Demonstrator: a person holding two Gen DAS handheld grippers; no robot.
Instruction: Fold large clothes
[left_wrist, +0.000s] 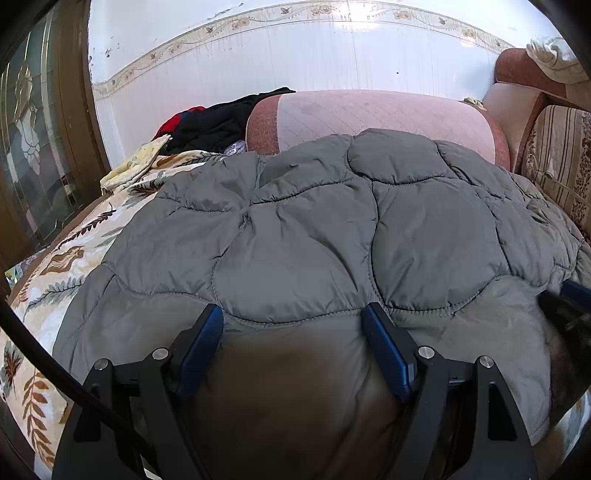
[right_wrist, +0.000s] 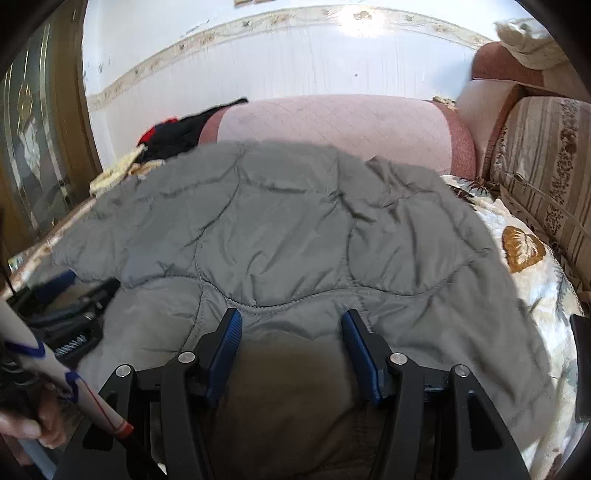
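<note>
On the floral bed cover (left_wrist: 62, 258) the grey quilted coat (left_wrist: 314, 229) lay spread flat, stretching ahead of both grippers — the left gripper (left_wrist: 291, 317) and right gripper (right_wrist: 291, 325) stood open over its near edge, side by side, gripping nothing

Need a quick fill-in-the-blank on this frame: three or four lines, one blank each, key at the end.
1. The quilted jacket is ____ in colour.
2. It lies spread on a cover printed with ____.
3. The pads of both the left hand-held gripper and the right hand-held gripper are ____ in colour.
4. Behind the jacket is a ____ cushion.

Missing words: grey; leaves; blue; pink
</note>
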